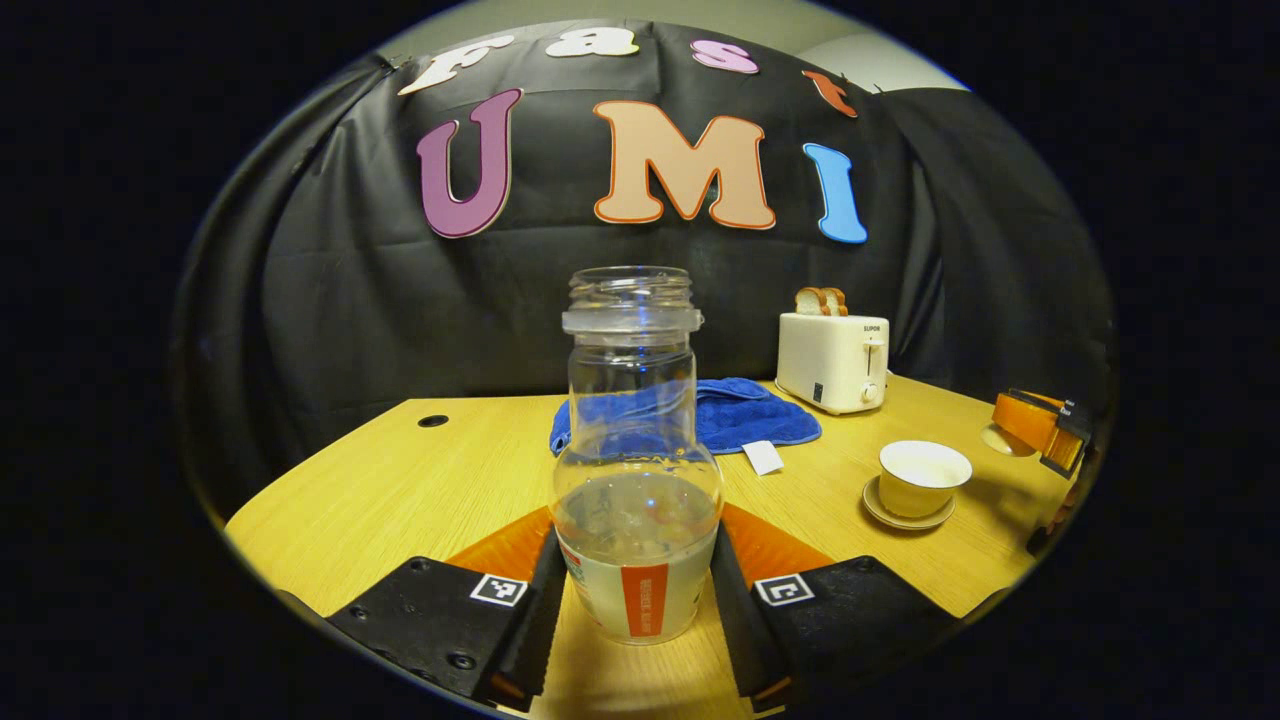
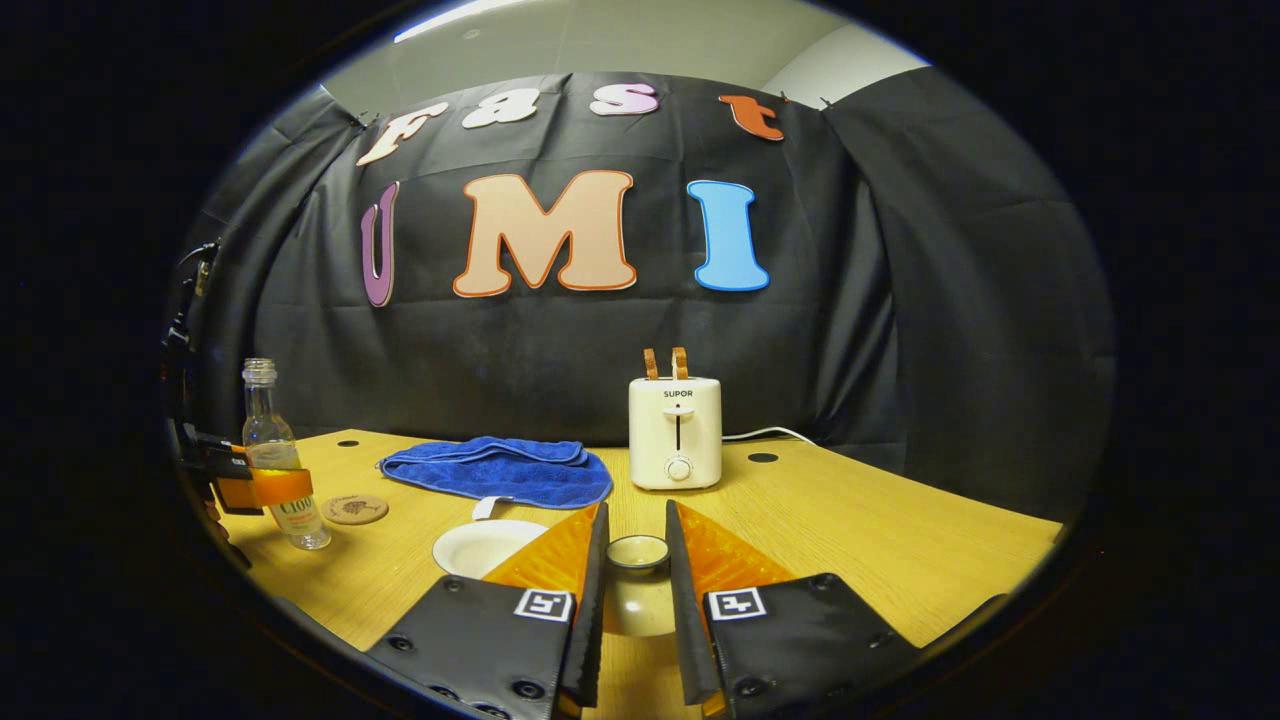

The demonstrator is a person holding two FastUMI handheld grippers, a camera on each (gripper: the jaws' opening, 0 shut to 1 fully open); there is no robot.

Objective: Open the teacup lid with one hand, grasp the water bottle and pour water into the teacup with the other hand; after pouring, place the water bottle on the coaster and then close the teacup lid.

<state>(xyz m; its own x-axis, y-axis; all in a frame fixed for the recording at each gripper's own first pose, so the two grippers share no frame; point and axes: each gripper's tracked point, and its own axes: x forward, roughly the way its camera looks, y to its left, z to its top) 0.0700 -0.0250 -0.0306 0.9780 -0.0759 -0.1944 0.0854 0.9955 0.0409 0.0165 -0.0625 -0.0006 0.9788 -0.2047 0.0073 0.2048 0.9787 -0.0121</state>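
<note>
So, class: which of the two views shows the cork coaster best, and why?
The right gripper view: the coaster lies in plain sight on the table, just right of the water bottle that the left gripper holds. In the left gripper view I cannot make the coaster out.

Clear glossy bottle (image 1: 634, 440) — matt wood-grain table (image 1: 400, 490) — fuzzy blue cloth (image 2: 500, 470).

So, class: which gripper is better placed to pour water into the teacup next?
Left. The left gripper clamps the water bottle; the right gripper holds the lid, teacup open.
</note>
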